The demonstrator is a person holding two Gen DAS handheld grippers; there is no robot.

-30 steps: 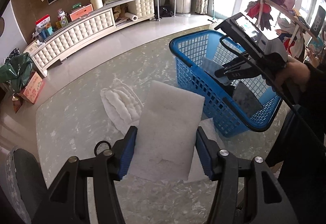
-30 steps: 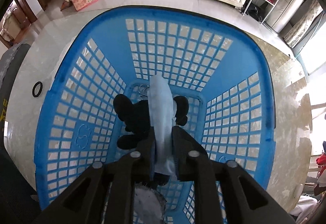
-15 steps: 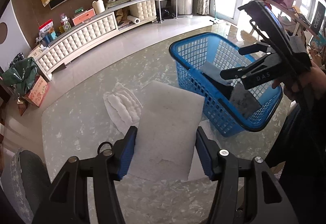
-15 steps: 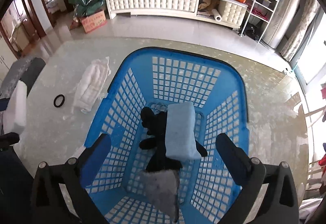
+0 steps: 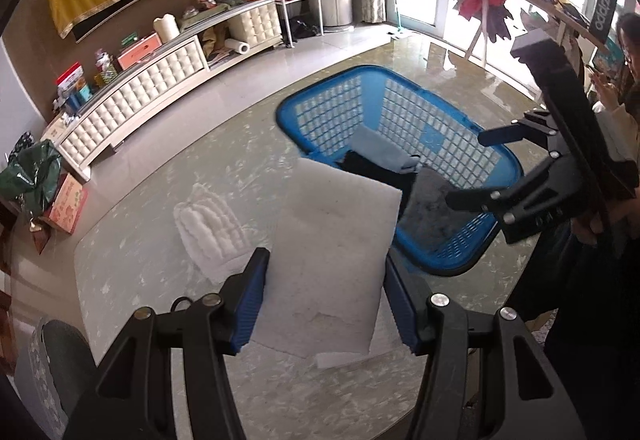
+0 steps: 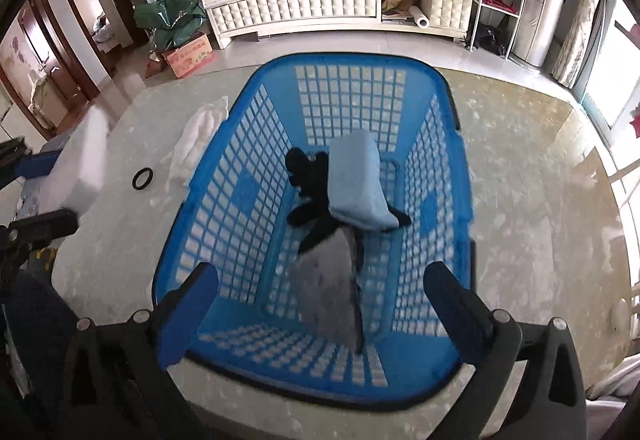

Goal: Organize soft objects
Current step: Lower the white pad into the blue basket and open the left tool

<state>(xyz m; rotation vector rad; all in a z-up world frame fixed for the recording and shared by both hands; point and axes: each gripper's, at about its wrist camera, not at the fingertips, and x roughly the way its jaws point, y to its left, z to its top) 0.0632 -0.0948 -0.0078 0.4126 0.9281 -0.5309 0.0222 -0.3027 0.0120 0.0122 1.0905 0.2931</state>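
Note:
My left gripper (image 5: 326,300) is shut on a white foam sheet (image 5: 332,252) and holds it above the marble table, its far edge over the near rim of the blue basket (image 5: 476,268). In the basket (image 6: 452,104) lie a light blue folded cloth (image 6: 360,180), a black soft item (image 6: 310,180) and a grey cloth (image 6: 328,300). My right gripper (image 6: 320,296) is open and empty above the basket's near side; it also shows in the left wrist view (image 5: 476,168). A white padded cloth (image 5: 212,224) lies on the table left of the basket.
A black ring (image 6: 142,178) lies on the table near the padded cloth (image 6: 196,144). A chair back (image 5: 60,368) stands at the left table edge. A person (image 5: 624,88) stands at the right. A long white cabinet (image 6: 332,12) lines the far wall.
My right gripper let go of the light blue cloth into the basket, opened wide and rose back. My left gripper lifted the foam sheet and carried it towards the basket.

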